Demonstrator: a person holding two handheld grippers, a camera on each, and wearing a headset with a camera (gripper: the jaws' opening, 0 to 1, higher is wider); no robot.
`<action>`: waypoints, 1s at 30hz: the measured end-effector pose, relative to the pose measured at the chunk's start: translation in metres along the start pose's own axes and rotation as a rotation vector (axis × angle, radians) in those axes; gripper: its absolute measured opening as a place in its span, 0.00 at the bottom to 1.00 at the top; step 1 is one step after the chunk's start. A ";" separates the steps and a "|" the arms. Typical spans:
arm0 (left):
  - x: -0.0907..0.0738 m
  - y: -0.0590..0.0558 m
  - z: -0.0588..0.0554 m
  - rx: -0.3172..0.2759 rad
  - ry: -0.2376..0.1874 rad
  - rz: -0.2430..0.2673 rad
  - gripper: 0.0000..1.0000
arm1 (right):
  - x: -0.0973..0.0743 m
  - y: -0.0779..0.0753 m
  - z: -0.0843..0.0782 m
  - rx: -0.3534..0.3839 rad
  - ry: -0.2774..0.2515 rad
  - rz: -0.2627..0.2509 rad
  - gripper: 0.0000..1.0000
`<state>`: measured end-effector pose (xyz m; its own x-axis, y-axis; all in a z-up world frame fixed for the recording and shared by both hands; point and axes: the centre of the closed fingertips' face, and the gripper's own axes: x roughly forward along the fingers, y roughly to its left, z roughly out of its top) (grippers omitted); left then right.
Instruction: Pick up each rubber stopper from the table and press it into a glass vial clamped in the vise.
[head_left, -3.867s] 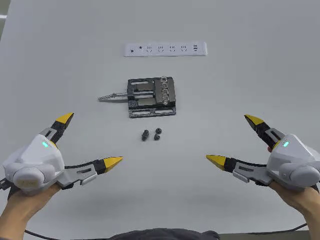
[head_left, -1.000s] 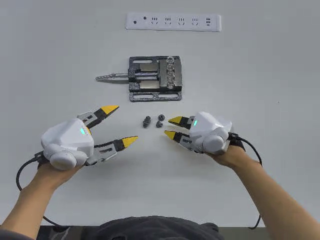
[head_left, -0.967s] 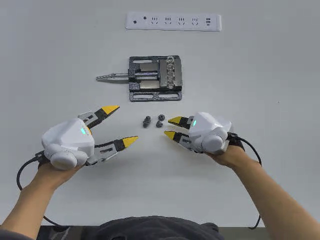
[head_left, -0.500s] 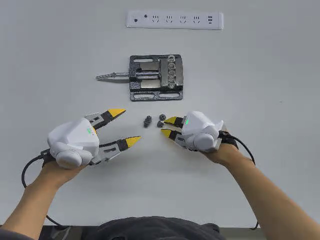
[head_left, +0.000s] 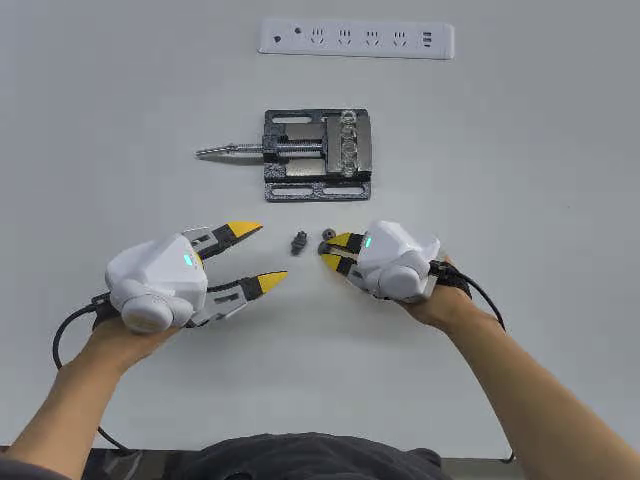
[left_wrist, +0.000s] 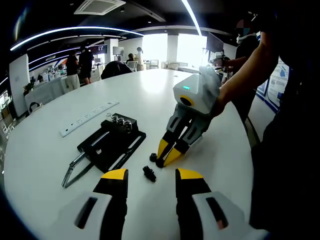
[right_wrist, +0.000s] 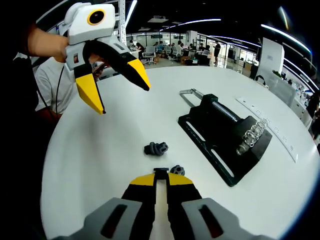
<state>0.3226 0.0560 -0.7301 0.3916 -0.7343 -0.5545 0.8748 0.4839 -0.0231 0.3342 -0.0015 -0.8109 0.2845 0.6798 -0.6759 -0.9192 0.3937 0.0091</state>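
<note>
Pickup step: right gripper (head_left: 335, 251), jaws narrow, noses at one stopper (head_left: 325, 245); grip unclear, while the other stopper (head_left: 299, 240) lies at its nine o'clock. Left gripper (head_left: 258, 253) hovers wide. Next: probably pinch, carry to vise (head_left: 318, 185) at twelve.

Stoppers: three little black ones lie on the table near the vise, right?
Not three. Only two little black stoppers lie on the table near the vise. The head view shows them side by side, just in front of it.
</note>
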 end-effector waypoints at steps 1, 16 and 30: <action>0.000 0.000 0.000 0.000 0.001 -0.004 0.34 | 0.000 0.000 0.000 0.000 -0.001 -0.001 0.06; 0.007 0.002 0.013 -0.056 0.003 -0.036 0.29 | -0.014 -0.003 0.023 0.008 -0.084 -0.025 0.05; 0.013 0.007 0.044 -0.122 0.028 -0.051 0.29 | -0.041 -0.008 0.059 -0.047 -0.182 -0.068 0.05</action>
<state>0.3463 0.0284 -0.7008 0.3382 -0.7465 -0.5729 0.8512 0.5023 -0.1520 0.3463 0.0042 -0.7396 0.3865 0.7550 -0.5296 -0.9068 0.4159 -0.0689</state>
